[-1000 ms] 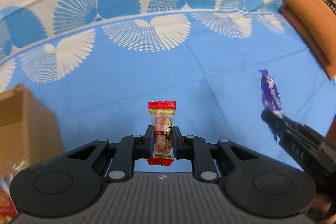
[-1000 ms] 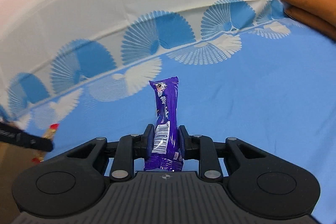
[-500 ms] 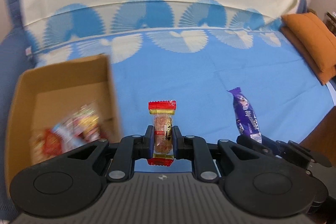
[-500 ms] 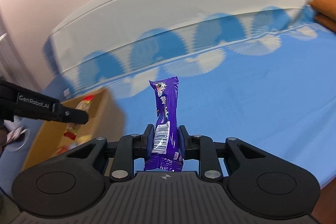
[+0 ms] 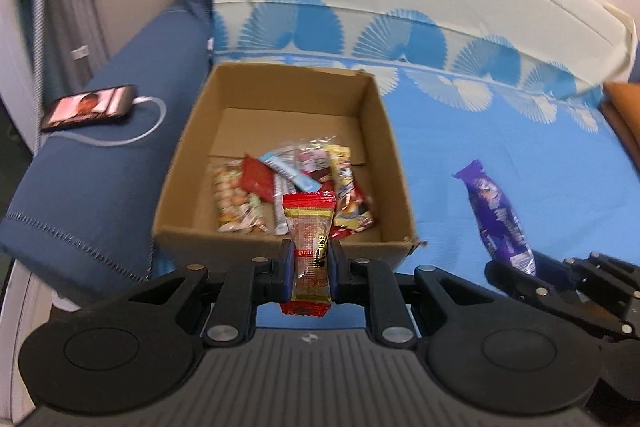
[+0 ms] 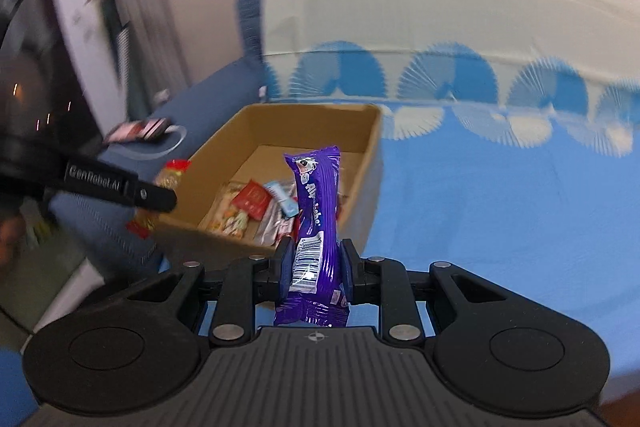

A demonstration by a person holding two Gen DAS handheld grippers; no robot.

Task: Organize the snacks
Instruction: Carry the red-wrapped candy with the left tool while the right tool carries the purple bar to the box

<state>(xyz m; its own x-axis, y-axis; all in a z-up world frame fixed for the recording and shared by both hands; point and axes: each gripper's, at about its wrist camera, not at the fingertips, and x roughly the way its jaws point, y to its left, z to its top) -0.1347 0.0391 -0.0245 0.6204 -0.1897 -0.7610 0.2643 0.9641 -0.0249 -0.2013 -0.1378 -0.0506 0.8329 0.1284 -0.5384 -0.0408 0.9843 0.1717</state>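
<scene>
While open, cardboard box [image 5: 384, 123] holds heap of snack packets [image 5: 288, 187]

**What the views leave unclear**

The orange cushion [image 5: 624, 115] is cut off by the left wrist view's right edge. In the cardboard box [image 5: 372, 131] the piled snacks [image 5: 288, 183] overlap, so their count and labels cannot be read. The right wrist view is smeared at its left; the phone [image 6: 138, 130] there is perhaps only a blur.
</scene>
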